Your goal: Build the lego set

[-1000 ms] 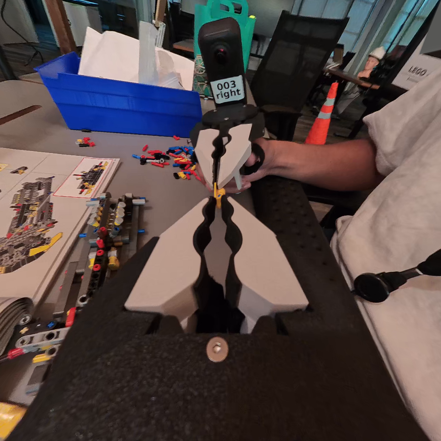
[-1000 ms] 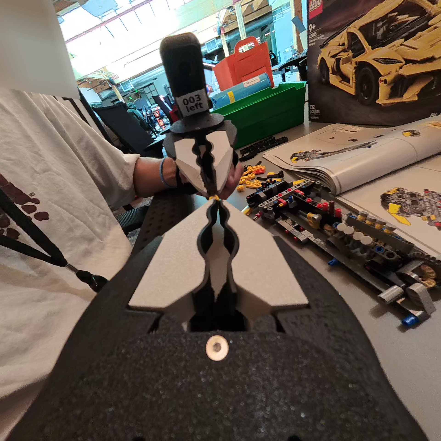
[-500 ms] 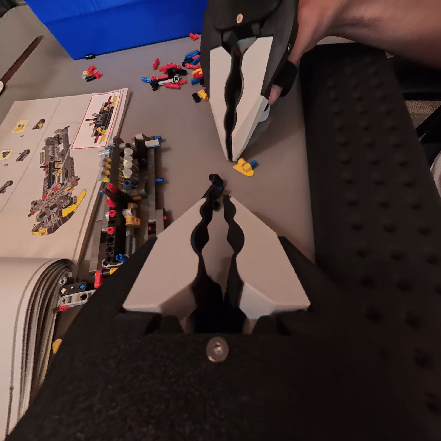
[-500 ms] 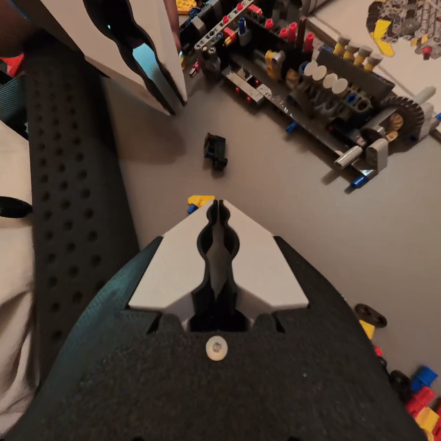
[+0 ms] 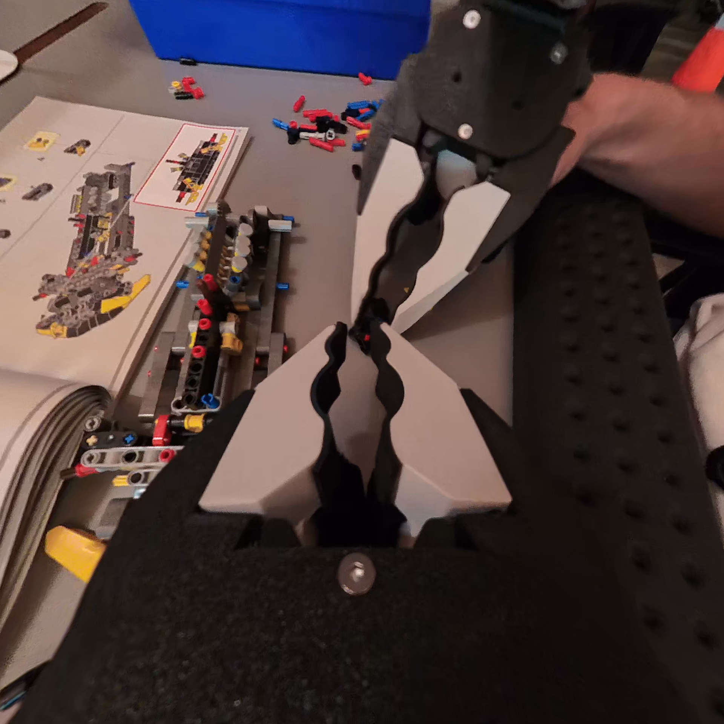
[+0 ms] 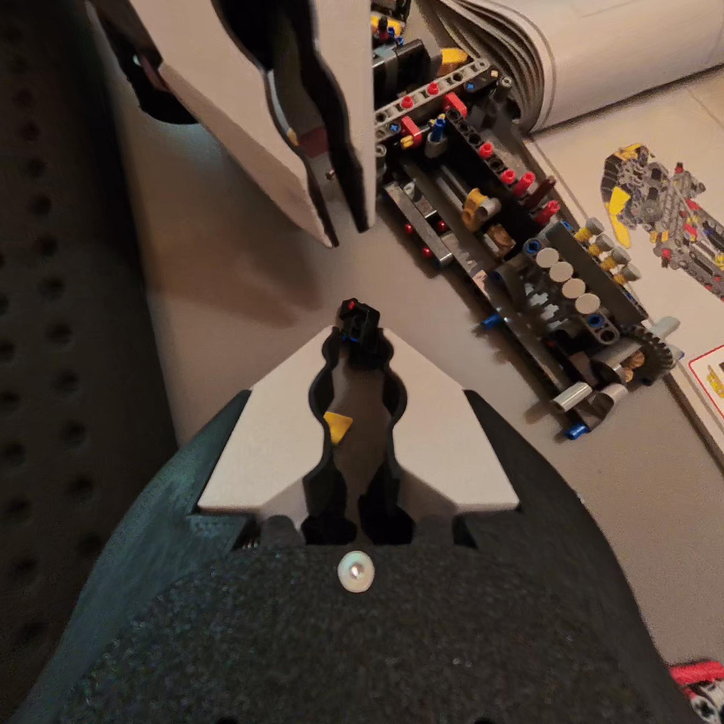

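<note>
A small black piece with a red and a blue pin [image 6: 358,319] sits between the tips of my right gripper [image 6: 358,339], which is closed on it just over the grey table. In the left wrist view the right gripper [image 5: 376,319] comes down from the upper right, with the black piece [image 5: 366,339] at its tips. My left gripper [image 5: 360,331] is slightly open and empty. It hangs a short way beyond the piece in the right wrist view [image 6: 348,235]. A small yellow piece [image 6: 337,427] lies on the table under the right gripper's fingers.
The long part-built chassis [image 5: 219,313] lies beside the open instruction booklet [image 5: 78,235], and both show in the right wrist view [image 6: 509,235]. Loose pins [image 5: 325,125] lie near a blue bin [image 5: 274,31]. A black perforated surface [image 5: 587,352] borders the table. A hand [image 5: 646,137] holds the right gripper. The gap from one gripper's tips to the other's is roughly 5 cm.
One second ago both grippers pinched the yellow piece between them in the air. It now lies on the table. The right gripper moved forward over it and closed on the black piece.
</note>
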`<state>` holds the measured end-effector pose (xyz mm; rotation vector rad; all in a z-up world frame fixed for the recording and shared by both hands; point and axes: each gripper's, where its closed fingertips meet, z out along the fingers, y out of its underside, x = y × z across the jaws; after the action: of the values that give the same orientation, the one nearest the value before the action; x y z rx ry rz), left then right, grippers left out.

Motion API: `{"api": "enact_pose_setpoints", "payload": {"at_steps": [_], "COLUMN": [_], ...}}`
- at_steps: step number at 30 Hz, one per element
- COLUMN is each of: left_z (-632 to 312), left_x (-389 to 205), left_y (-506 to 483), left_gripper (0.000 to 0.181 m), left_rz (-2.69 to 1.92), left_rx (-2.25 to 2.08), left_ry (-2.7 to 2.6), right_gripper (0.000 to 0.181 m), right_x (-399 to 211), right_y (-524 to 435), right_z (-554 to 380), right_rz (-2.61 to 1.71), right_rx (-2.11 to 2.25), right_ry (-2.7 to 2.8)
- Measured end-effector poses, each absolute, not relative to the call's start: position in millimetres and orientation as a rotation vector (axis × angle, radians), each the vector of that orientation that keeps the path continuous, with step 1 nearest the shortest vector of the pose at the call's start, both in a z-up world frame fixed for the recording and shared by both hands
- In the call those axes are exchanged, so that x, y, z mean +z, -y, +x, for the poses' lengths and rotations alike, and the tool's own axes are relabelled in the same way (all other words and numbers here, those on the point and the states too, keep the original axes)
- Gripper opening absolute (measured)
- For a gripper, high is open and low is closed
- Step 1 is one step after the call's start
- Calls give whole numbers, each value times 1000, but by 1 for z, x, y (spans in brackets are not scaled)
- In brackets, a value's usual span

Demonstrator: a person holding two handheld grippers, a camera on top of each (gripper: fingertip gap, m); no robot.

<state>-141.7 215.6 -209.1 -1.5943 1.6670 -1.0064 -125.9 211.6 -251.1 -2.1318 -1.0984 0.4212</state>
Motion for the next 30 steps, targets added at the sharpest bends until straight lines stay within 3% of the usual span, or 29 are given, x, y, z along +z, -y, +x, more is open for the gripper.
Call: {"api": "enact_pose_setpoints", "payload": {"at_steps": [3,7,11,17,25,30], "left_z": [-141,-137,-136,-137,-142,-142], "left_x": [-208,-193,-169,-174,-172,-167], "left_y": [-228,-231,-218,-217,-213,-214], "left_gripper": [21,40,35,15,9,11], "left_rz": [-1707,-1822,-1808,-1824,-1817,-1782], "left_rx": [-1047,-1327,-1644,-1628,-1707,-1703], "left_ry": [-1553,-1359,-1261,-1288,-1320,-1319], "right_gripper": [17,16,16,16,14,14], "right_x": [-246,-188,-180,-176,-169,-166], "right_y": [-217,-233,-232,-230,-226,-227], "right_z": [-124,-128,-134,-141,-145,-145], "right_rz": [-2119,-1783,-1576,-1493,-1311,-1329], "right_rx": [333,8,-367,-465,-734,-656], "right_ry": [1064,982,1115,1166,1259,1212]}}
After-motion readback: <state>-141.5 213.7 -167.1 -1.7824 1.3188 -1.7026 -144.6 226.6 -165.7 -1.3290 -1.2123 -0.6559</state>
